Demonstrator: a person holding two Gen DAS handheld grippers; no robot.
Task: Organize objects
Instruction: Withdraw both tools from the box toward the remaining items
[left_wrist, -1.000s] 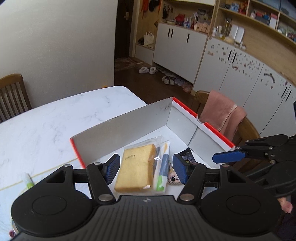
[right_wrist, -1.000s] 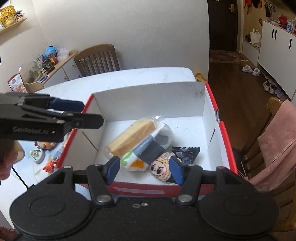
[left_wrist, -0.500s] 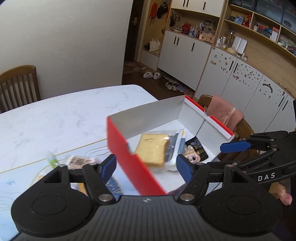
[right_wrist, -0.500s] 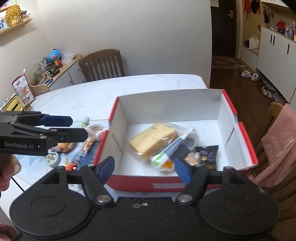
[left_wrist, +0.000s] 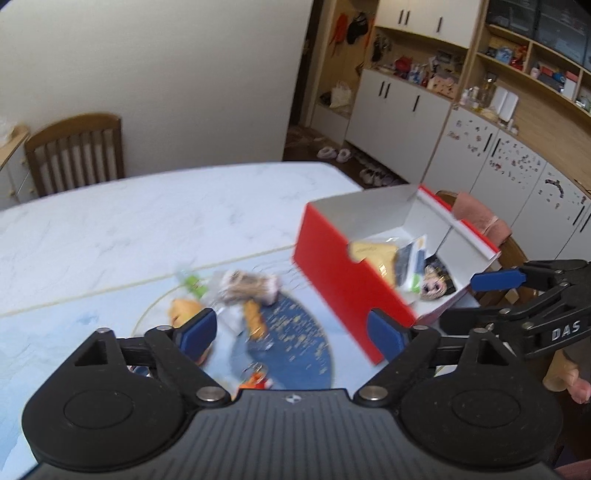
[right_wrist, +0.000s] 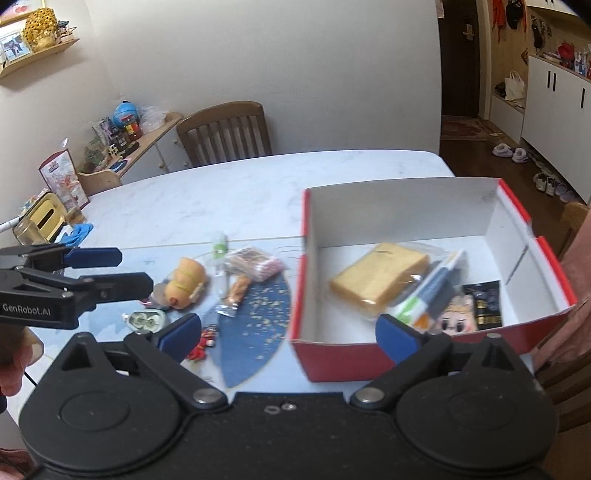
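Note:
A red box (right_wrist: 369, 356) with a white inside stands at the table's right. It holds a wrapped yellow cake (right_wrist: 376, 278), a tube (right_wrist: 424, 295), a doll-face item (right_wrist: 456, 317) and a dark packet (right_wrist: 484, 302). The box also shows in the left wrist view (left_wrist: 343, 280). Left of it lie loose snacks: a pink-trimmed packet (right_wrist: 255, 264), an orange plush toy (right_wrist: 184, 282), a small can (right_wrist: 144, 321). My left gripper (left_wrist: 291, 332) is open and empty above the loose items. My right gripper (right_wrist: 288, 334) is open and empty, near the box's front left corner.
A blue patterned mat (right_wrist: 255, 325) lies under the loose items on the white marble table (right_wrist: 221, 195). A wooden chair (right_wrist: 225, 133) stands behind the table. A side shelf (right_wrist: 122, 147) with clutter is at the far left. A pink cloth (left_wrist: 480, 221) hangs on a chair to the right.
Both grippers have pulled back and swung left away from the box. The loose items on the mat have come into view. Both stay open and empty.

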